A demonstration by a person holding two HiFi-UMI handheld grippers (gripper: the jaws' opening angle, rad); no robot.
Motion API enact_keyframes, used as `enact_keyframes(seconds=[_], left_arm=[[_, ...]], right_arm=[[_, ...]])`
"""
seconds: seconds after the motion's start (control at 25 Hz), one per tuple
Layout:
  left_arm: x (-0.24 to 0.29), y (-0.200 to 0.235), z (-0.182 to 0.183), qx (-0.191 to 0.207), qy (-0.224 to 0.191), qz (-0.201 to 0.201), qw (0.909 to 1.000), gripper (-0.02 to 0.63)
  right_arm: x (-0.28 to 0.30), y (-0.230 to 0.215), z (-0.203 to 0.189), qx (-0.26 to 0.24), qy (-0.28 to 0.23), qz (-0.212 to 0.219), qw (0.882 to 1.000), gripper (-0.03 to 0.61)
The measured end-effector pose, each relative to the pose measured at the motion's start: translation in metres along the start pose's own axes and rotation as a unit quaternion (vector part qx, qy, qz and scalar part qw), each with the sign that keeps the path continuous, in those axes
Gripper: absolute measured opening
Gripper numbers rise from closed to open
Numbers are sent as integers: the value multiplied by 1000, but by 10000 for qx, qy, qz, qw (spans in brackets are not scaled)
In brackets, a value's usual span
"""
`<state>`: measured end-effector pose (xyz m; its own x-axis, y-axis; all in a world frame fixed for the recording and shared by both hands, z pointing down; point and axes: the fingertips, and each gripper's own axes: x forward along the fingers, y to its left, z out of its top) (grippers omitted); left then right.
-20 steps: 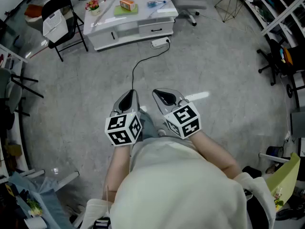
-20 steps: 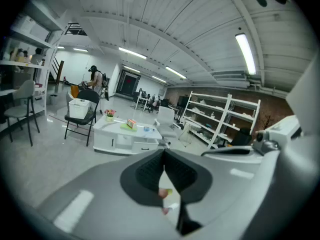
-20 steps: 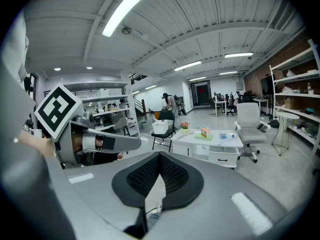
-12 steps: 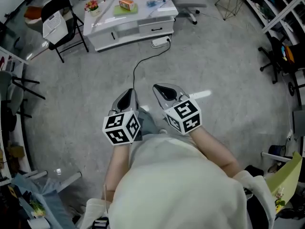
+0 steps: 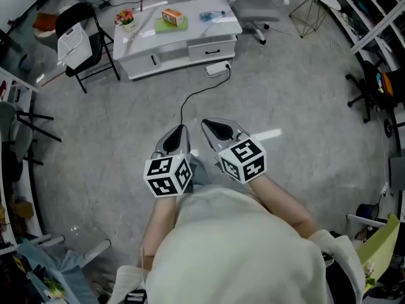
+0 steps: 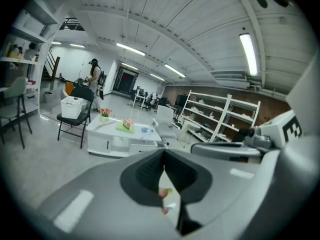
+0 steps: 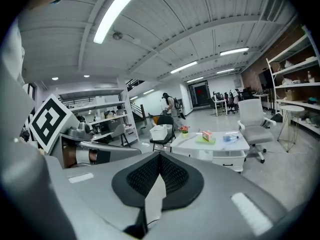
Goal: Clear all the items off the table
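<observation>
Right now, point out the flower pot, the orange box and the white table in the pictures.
flower pot (image 5: 126, 18), head view, on its flowers.
orange box (image 5: 172, 18), head view, on its top face.
white table (image 5: 212, 48), head view, on its drawer front.

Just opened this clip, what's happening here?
A person stands on the open floor, some way short of a low white table, with a tool in each hand. The left tool and right tool are side by side in front of the body, both shut and empty. The table's items, among them a flower pot, an orange box and a bottle, lie untouched. Clearing has not yet started.
</observation>
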<state>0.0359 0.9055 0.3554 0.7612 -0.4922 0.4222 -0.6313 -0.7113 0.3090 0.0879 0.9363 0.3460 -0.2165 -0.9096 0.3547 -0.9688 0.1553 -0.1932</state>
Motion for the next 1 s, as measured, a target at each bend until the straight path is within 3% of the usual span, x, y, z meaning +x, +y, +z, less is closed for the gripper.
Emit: enact_keyframes(seconds=[0.12,0.52,1.0], left_arm=[[22,17,18,39,32,-11,10000,9],[85,97,78,43,217,-37,9997,9],[144,192,139,46,223,-103,9997,9]], right_arm=[[27,-11,11,-136,66,-74,9999,-3],[130,-33,53,140,175,-56,9997,-3],[253,-41,102,128,202,31,9997,-3]])
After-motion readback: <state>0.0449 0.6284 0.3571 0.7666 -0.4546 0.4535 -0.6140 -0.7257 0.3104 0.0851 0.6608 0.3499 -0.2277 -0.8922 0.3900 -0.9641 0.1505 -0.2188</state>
